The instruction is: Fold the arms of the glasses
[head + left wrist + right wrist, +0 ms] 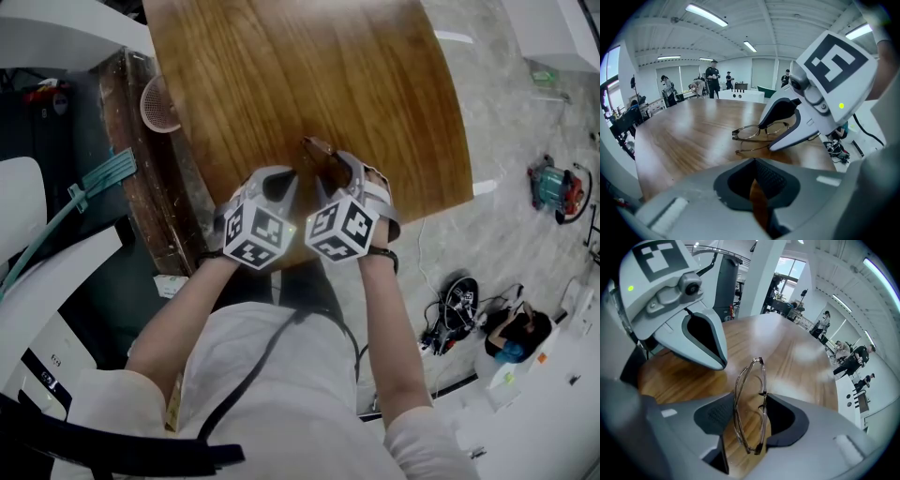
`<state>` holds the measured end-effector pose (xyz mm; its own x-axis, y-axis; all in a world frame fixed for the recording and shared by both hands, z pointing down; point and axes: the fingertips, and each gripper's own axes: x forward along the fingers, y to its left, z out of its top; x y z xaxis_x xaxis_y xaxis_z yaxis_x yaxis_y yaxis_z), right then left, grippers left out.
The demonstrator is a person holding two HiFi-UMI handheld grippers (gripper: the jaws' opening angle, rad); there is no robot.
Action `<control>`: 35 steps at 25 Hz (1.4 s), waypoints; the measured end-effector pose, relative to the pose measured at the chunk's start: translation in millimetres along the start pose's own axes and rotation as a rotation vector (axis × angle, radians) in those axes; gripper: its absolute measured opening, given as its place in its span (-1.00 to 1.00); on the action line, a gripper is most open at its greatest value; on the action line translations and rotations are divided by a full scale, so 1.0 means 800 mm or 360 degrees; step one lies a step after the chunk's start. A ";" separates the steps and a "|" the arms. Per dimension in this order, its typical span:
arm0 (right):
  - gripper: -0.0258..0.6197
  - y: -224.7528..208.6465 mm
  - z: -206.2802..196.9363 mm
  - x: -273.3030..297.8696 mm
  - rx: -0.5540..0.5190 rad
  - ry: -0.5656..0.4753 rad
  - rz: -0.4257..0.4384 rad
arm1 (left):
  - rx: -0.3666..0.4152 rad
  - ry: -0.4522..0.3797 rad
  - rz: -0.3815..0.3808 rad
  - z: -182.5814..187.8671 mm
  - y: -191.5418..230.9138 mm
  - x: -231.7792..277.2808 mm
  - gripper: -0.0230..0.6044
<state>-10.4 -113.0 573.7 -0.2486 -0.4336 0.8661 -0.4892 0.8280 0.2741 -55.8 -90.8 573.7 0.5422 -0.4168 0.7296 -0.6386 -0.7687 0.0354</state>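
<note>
The left hand-held gripper [755, 176] is clenched and empty; the right hand-held gripper [749, 405] is released, jaws straddling the glasses [763, 376] on the desk [797, 357].

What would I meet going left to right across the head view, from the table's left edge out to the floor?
Pinkish mesh basket → left gripper → right gripper → red-and-teal device on the floor.
</note>
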 end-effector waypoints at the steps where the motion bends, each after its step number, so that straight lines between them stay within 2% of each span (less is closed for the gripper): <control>1: -0.24 0.000 0.000 0.000 -0.0003 -0.0005 -0.0011 | 0.0001 -0.0001 0.0003 0.000 0.001 0.000 -0.91; 7: -0.40 0.002 -0.001 -0.001 -0.0058 -0.0047 -0.0099 | 0.0016 -0.0015 0.0018 0.002 0.003 -0.002 -0.91; 13: -0.47 0.008 -0.003 -0.006 -0.0160 -0.0094 -0.0162 | 0.0039 -0.0001 0.0023 0.001 0.000 -0.002 -0.91; 15: -0.42 0.012 -0.004 -0.005 -0.0189 -0.0095 -0.0163 | 0.0045 0.0005 0.0020 -0.001 -0.003 -0.002 -0.91; 27: -0.34 0.045 -0.011 -0.006 -0.0316 -0.0078 0.0074 | 0.0043 0.0015 0.0020 -0.016 -0.014 -0.013 -0.91; 32: -0.24 0.047 -0.012 -0.012 -0.0275 -0.0098 0.0121 | 0.0049 0.0012 0.0021 -0.018 -0.018 -0.020 -0.91; 35: -0.24 0.046 -0.008 -0.023 -0.0190 -0.0154 0.0123 | 0.0001 -0.0009 -0.0012 -0.013 -0.023 -0.026 -0.91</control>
<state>-18.6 -72.2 570.9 -0.3639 -0.3943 0.8439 -0.3639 0.8942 0.2609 -61.0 -63.1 564.7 0.5501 -0.4139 0.7253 -0.6342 -0.7721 0.0404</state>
